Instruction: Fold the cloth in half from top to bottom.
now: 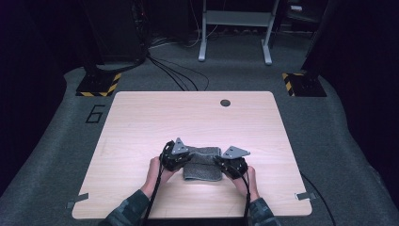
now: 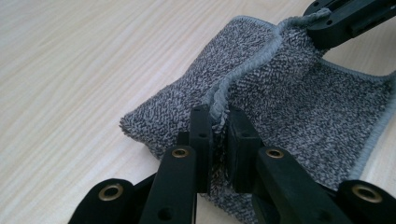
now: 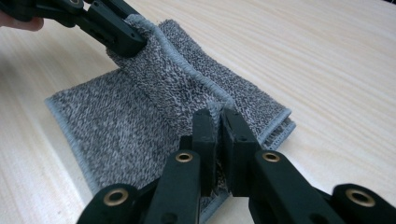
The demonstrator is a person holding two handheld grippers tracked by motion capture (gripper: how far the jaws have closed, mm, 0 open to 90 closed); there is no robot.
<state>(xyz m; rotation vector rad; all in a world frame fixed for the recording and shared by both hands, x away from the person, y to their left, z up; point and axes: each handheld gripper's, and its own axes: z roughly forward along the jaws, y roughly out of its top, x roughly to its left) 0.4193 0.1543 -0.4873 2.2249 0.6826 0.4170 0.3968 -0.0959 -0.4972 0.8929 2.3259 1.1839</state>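
Mid-fold on a grey terry towel [image 1: 203,164], top layer being carried over the lower one. Near end, left gripper view: left gripper [image 2: 219,122] clamped on the towel's piped hem [image 2: 243,70], jaws nearly together with only the thickness of the cloth between them; hem runs straight away from the jaws and up toward the other gripper at the far top right. Right gripper view, same story: right gripper [image 3: 218,120] pinched tight on the hem at the opposite corner, folded layers stacked just beyond and right of its jaws, single flat layer spreading left below them. Between the two grips, lifted edge sagging slightly, not taut, raised off the flat layer underneath. In the high view, both grippers flanking the towel, left one [image 1: 175,157] at its left end, right one [image 1: 234,162] at its right end, hands behind them at the near edge of the wooden table [image 1: 141,122]; towel sitting between the jaws at the table's near middle, well apart from the cable hole [image 1: 225,102] at the far side. Judged next: carry the held hem level to line up with the edge of the layer below, keep both corners even, lower until flat, then release together. Risk judged: uneven travel skews the fold; early release lets the hem spring back.
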